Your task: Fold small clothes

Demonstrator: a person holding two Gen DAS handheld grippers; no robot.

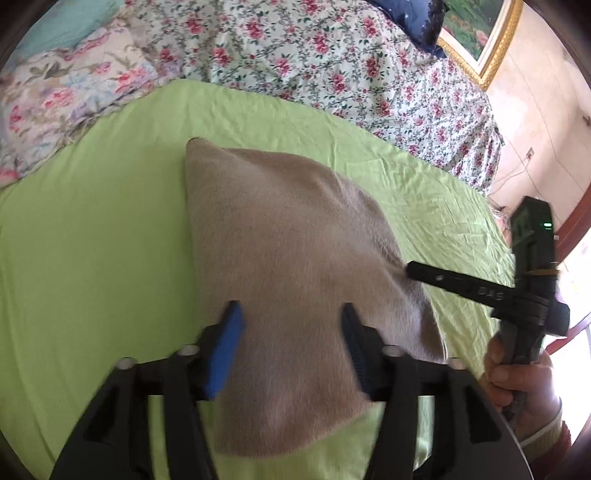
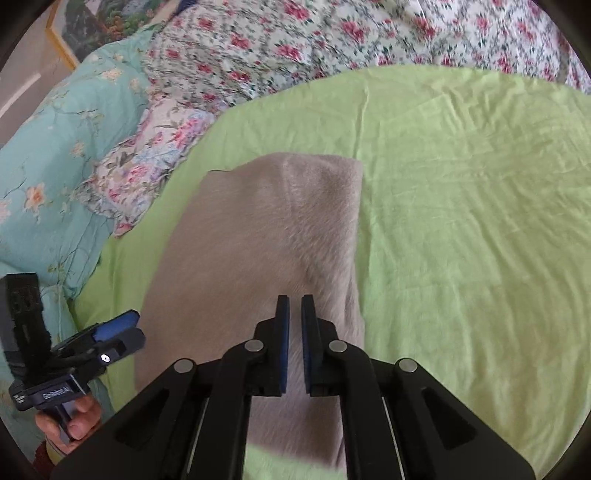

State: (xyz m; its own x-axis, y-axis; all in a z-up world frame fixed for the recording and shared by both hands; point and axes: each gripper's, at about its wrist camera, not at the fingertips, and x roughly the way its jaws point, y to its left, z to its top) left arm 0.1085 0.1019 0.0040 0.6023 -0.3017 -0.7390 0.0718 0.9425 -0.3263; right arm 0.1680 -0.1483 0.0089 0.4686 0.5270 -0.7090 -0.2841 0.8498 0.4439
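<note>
The folded garment (image 1: 280, 236) was plain beige-grey. It lay on a lime-green sheet (image 1: 92, 240). The bedspread (image 1: 332, 66) was white with small red-pink roses and dark green leaves. A quilt (image 2: 48, 166) was teal with pale blossoms. The gripper pads (image 1: 227, 350) were blue on black arms. The picture frame (image 1: 495, 55) was gold.

The beige garment (image 1: 288, 266)'s near edge disappears behind the left hand-held gripper (image 1: 291, 347); the framed painting (image 1: 476, 33) is cropped.
</note>
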